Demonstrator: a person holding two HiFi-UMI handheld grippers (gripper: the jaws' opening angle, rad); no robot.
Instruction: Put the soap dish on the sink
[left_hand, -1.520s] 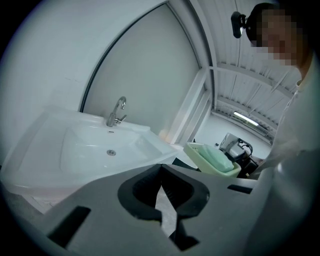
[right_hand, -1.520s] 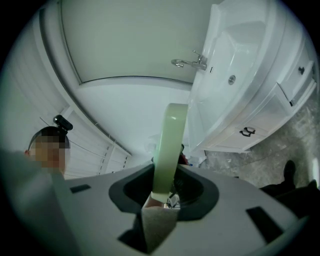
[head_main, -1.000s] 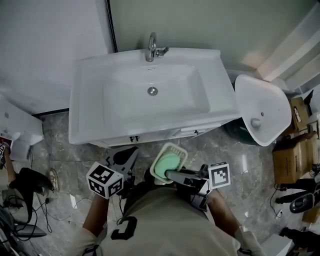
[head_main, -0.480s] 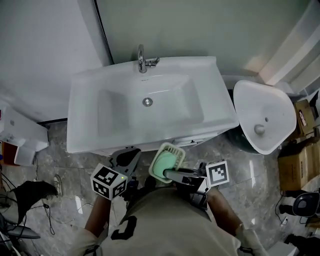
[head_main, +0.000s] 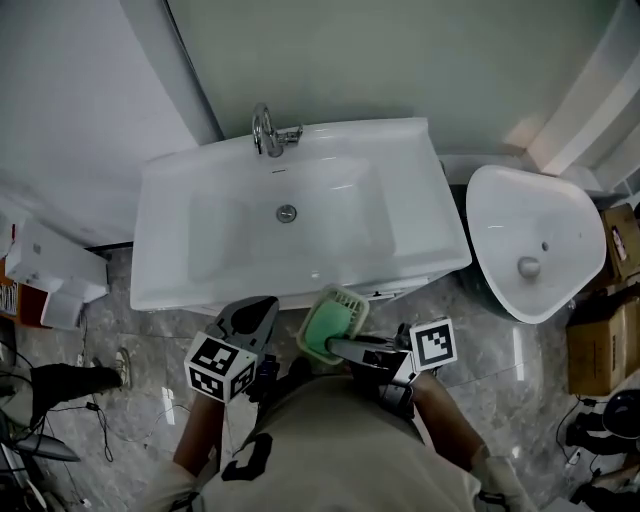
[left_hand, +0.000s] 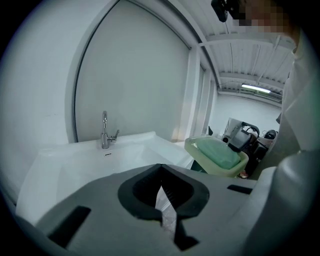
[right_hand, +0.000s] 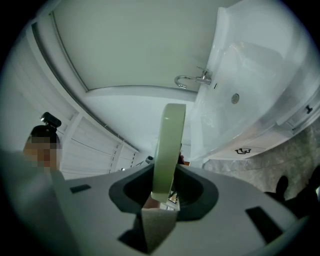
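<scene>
1. Nearest of all, short of the sink's (head_main: 165, 255) front edge, the person's pale shirt (head_main: 330, 440) fills the bottom of the head view, with both arms reaching toward the sink.
2. Left of the sink's middle and in front of it, the left gripper (head_main: 256, 312) points at the basin. In the left gripper view (left_hand: 161, 192) its jaws meet at the tips with nothing between them.
3. Beside it, toward the sink's right half, the right gripper (head_main: 338, 348) is clamped on the soap dish (head_main: 347, 300). The right gripper view (right_hand: 162, 192) shows the dish's pale green rim (right_hand: 169, 150) standing edge-on between the jaws.
4. The soap dish hangs in the air just in front of the sink's front edge, not on the sink. A green bar of soap (head_main: 324, 328) lies in it, as the left gripper view also shows (left_hand: 216, 154).
5. At the sink's centre sits the drain (head_main: 287, 212).
6. On the sink's back rim stands the chrome faucet (head_main: 266, 131).
7. Right of the sink, a second white basin (head_main: 505, 215) rests apart from it.
</scene>
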